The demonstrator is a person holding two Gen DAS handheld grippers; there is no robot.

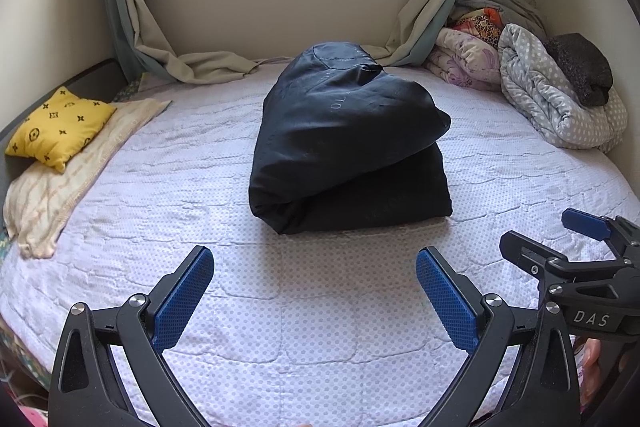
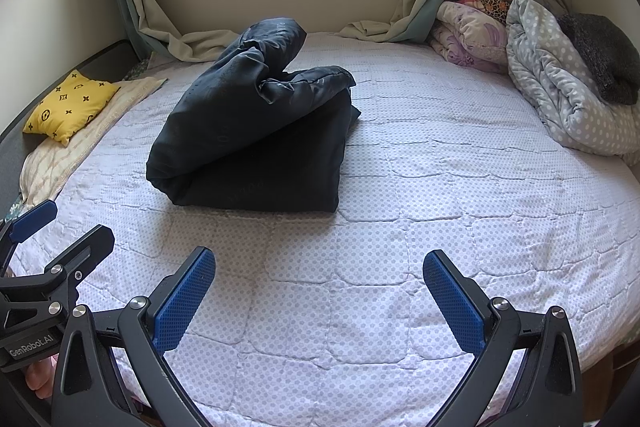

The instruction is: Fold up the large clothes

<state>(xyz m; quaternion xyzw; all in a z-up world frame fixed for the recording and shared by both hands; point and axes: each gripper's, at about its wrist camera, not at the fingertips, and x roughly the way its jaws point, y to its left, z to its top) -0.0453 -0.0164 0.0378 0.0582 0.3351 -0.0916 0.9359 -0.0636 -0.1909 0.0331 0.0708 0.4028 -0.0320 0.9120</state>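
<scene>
Black jacket (image 1: 344, 143) lies folded in a thick bundle on the bed (image 1: 280, 307), near its middle, top layer bulging upward. Left gripper (image 1: 315, 291) and right gripper (image 2: 319, 297) hover over the bed's near edge, short of the jacket, fingers spread wide, holding nothing. Yellow pillow (image 1: 60, 127) left of jacket.

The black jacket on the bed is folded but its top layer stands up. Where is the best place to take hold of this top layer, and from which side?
Probably the raised right edge of the black jacket, where the top layer lifts off the lower one and leaves a gap. Come from the right with the right hand-held gripper, which is open, so one finger slides under that flap.
</scene>
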